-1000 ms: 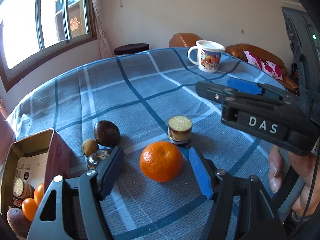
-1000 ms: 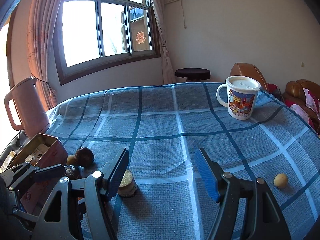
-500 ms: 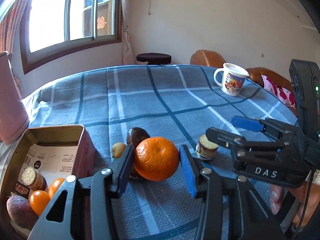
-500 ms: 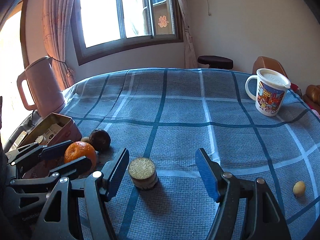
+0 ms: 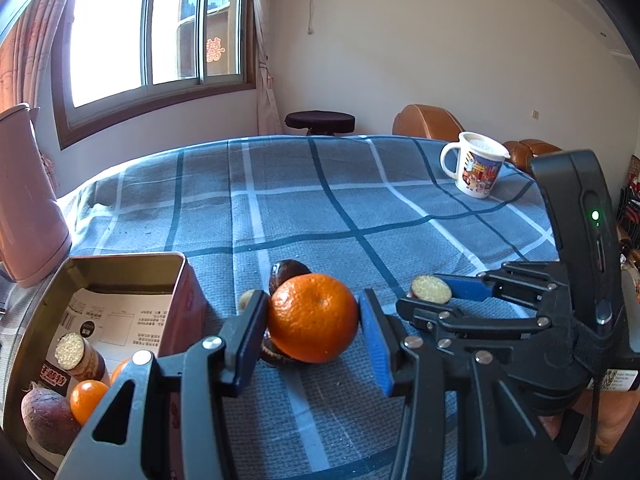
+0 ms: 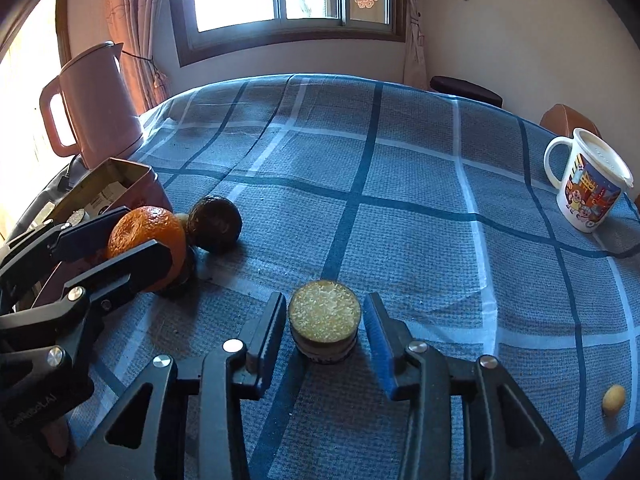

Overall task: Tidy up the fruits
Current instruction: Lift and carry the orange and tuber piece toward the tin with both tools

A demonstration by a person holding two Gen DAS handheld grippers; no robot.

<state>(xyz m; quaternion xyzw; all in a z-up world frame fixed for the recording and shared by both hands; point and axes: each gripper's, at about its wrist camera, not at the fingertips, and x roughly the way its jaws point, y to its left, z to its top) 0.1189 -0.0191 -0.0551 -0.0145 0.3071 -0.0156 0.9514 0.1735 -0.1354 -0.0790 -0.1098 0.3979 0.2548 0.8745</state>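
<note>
My left gripper (image 5: 314,330) is shut on a large orange (image 5: 313,317) and holds it above the blue checked cloth, next to an open metal tin (image 5: 120,276). The tin holds small oranges (image 5: 86,400), a purple fruit (image 5: 46,420) and a cut cylinder piece (image 5: 74,354). In the right wrist view the orange (image 6: 146,236) sits in the left gripper (image 6: 116,240). My right gripper (image 6: 324,336) straddles a short cut cylinder piece (image 6: 324,326) standing on the cloth, with small gaps on both sides of it. The right gripper also shows in the left wrist view (image 5: 444,300).
A dark round fruit (image 6: 215,224) and a small yellowish fruit (image 5: 247,300) lie by the tin. A small yellow fruit (image 6: 613,399) lies at the right. A printed mug (image 6: 588,186) stands far right. A pink kettle (image 6: 94,100) stands behind the tin.
My left gripper closed on the orange, lifted it and carried it left toward the tin. My right gripper moved onto the cut cylinder piece and narrowed around it.
</note>
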